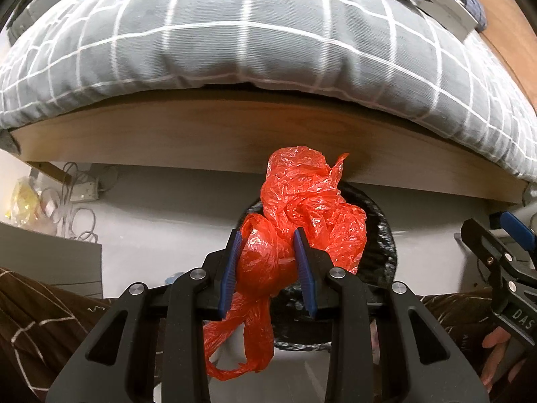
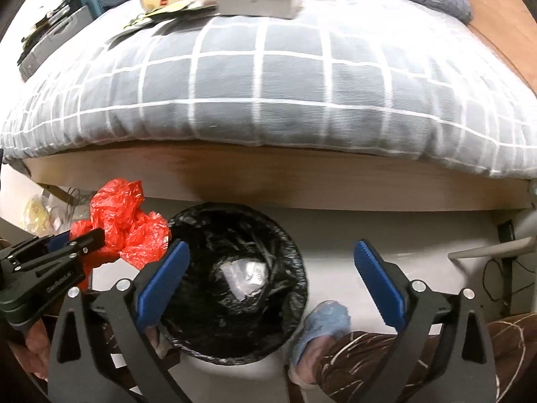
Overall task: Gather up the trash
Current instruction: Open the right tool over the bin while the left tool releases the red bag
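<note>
Starting at the left, our left tool (image 1: pixel 268 258) is clenched on a crumpled red plastic bag (image 1: pixel 302 208), its blue pads (image 1: pixel 231 268) pinching the wad at its thickest knot while loose tails hang below the fingers. In the right wrist view the same bag (image 2: pixel 127 221) sits just left of the bin's rim, held above the floor and not yet over the opening. We judge the bag to be very light, soft and crinkly, and somewhat slippery; it will spring back open when let go, so the bunched middle where the folds are densest is the sound place to hold, not a trailing tail that could slide out. Moving right, the round trash bin (image 2: pixel 295 268) stands on the pale floor just before the bed's wooden side board (image 2: pixel 268 181), lined with a black liner, and at its bottom lies a small clear, crumpled wrapper (image 2: pixel 245 277); otherwise it looks nearly empty. Further right, our right tool (image 2: pixel 272 282) is released, its jaws spread wide with nothing between them, hanging over the bin's right edge and the floor. A blue slipper (image 2: pixel 322 322) shows below it.
</note>
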`<action>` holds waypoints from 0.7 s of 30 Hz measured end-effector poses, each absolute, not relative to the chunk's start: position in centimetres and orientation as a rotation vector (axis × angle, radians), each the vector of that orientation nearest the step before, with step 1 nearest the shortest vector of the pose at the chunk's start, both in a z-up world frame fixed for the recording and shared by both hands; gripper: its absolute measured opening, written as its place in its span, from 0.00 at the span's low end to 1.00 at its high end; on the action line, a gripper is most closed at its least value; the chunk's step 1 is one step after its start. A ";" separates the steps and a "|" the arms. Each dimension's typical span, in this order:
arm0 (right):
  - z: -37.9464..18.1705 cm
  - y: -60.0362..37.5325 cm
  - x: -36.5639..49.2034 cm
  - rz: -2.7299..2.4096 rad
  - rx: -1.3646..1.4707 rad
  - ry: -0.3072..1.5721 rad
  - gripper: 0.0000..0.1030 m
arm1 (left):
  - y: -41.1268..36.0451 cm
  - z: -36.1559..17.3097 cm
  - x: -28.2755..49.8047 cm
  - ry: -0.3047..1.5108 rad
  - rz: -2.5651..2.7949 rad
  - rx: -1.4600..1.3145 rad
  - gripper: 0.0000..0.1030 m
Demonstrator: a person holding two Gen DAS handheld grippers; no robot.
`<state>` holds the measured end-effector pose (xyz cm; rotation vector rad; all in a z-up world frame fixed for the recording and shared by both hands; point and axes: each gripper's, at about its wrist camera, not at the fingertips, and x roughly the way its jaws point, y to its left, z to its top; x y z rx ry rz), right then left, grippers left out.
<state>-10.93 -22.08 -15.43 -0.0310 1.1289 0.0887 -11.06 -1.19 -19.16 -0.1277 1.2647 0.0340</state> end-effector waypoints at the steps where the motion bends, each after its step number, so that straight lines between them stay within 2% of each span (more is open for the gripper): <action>1: -15.4 -22.5 -11.0 0.080 -0.031 1.128 0.92 | -1.6 -19.2 -11.0 1.264 0.026 -0.121 0.31; 16: -14.6 -26.4 -12.0 -0.002 -0.009 1.100 0.92 | -6.3 -19.5 -11.1 1.272 -0.059 -0.067 0.32; 19: -14.3 -26.1 -11.9 -0.003 -0.010 1.094 0.92 | -6.3 -19.4 -11.1 1.268 -0.069 -0.062 0.34; 21: -14.2 -26.1 -11.8 -0.003 -0.008 1.092 0.92 | -6.3 -19.6 -11.1 1.271 -0.067 -0.055 0.42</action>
